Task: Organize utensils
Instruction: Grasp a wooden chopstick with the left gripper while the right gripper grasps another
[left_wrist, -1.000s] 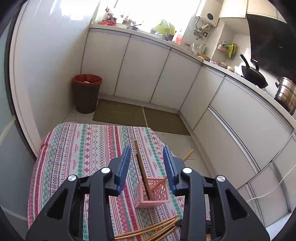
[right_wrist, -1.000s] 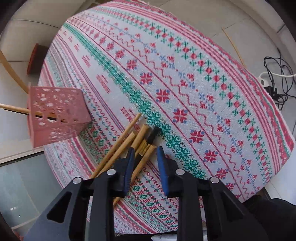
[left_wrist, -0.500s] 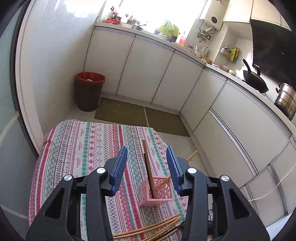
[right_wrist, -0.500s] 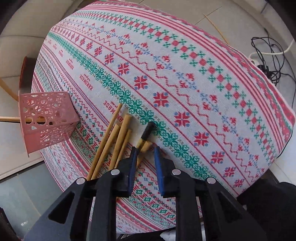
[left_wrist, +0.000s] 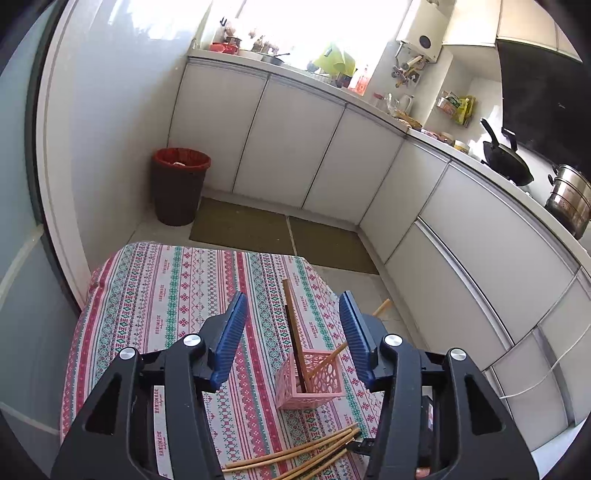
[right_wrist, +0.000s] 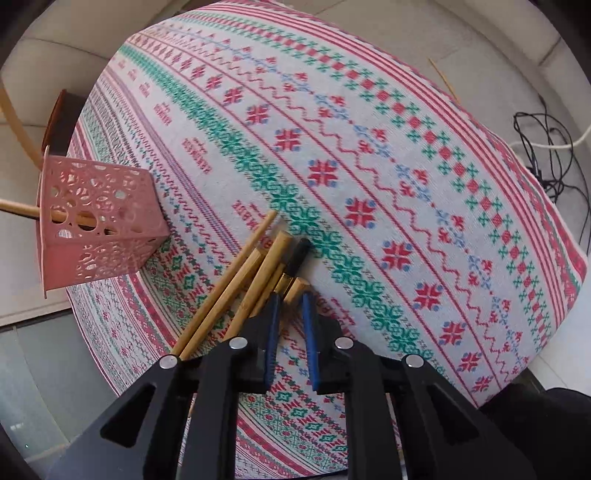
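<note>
- My right gripper (right_wrist: 289, 303) points steeply down at the loose chopsticks (right_wrist: 236, 288) piled on the patterned tablecloth (right_wrist: 388, 155) of the desk. Its jaws have just been closing and stand narrow, with the end of one bamboo stick (right_wrist: 300, 287) at their tips; I cannot tell if the pads press on it yet.
- My left gripper (left_wrist: 293, 334) hangs over the pink perforated holder (left_wrist: 314, 380), jaws half wide and just been opening, nothing between them.
- Handling, my judgement: the sticks are light, stiff and smooth, apt to roll or pivot. I'd pinch one a little back from its end, clear of its neighbours. The holder looks light and may tip.
- The left view alone shows three sticks standing in the holder, plus kitchen cabinets (left_wrist: 288, 140) and a bin (left_wrist: 179, 188).
- The right view alone shows the pile's ends, one dark-tipped stick (right_wrist: 297, 258), and cables (right_wrist: 546, 147) on the floor.
</note>
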